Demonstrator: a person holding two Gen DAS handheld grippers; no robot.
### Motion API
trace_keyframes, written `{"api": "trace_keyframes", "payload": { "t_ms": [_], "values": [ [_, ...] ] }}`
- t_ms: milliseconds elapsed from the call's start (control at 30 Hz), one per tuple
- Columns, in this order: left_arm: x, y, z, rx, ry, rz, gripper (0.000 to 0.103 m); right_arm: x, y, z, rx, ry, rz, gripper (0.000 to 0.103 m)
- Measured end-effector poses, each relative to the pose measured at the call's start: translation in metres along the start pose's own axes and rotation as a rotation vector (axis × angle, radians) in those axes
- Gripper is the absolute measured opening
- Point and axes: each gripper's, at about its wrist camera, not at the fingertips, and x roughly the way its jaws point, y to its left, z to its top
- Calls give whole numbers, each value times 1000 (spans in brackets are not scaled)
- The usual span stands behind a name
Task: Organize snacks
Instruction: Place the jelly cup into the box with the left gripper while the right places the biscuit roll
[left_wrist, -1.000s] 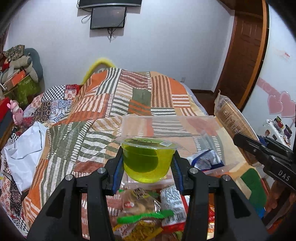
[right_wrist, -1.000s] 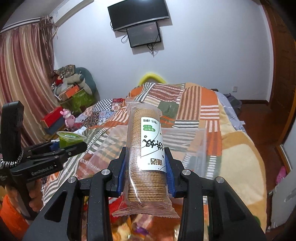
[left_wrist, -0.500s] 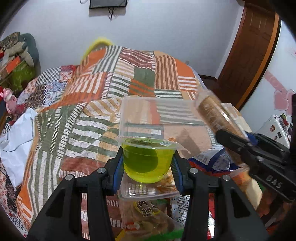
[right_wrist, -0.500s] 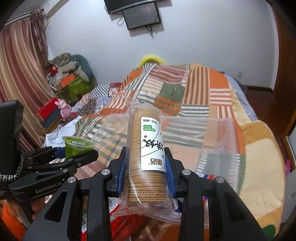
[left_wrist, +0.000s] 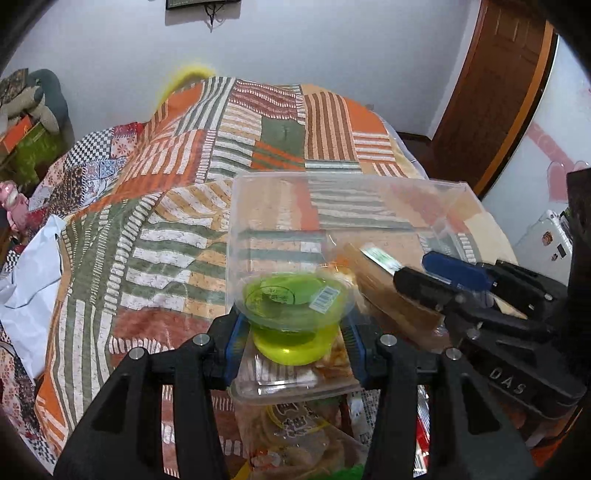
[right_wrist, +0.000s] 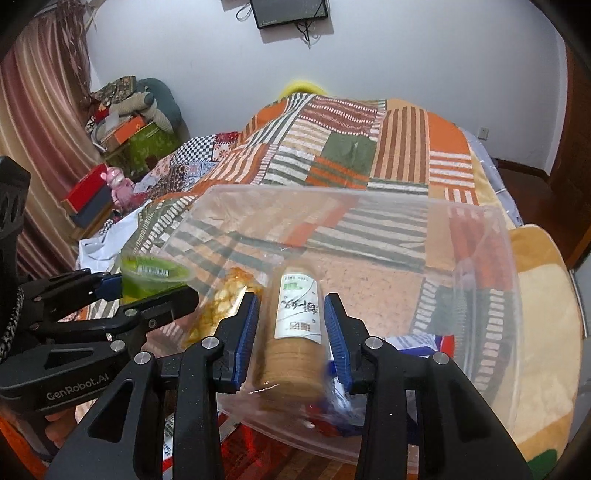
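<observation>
Green jelly cup (left_wrist: 295, 314) pinched in left tool (left_wrist: 293, 339); right tool (right_wrist: 291, 328) pinching biscuit roll (right_wrist: 293, 332), both over clear bin (right_wrist: 480, 236).

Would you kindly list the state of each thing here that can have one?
Left gripper: shut on the jelly cup.
Jelly cup: sealed, upright, over the bin's rim.
Right gripper: shut on the biscuit pack.
Biscuit pack: sealed, lowered into the bin.
Clear bin: open, lidless, holding a few snacks.
</observation>
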Motion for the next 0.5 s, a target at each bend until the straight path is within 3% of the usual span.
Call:
{"api": "trace_keyframes", "payload": {
  "t_ms": [233, 500],
  "values": [
    [-27, 1, -2, -12, -72, 11, 52, -16, 0, 3, -16, -25, -12, 35],
    [-80, -3, -6, 3, -167, 30, 58, -54, 2, -4, -44, -84, -38, 45]
  ]
}}
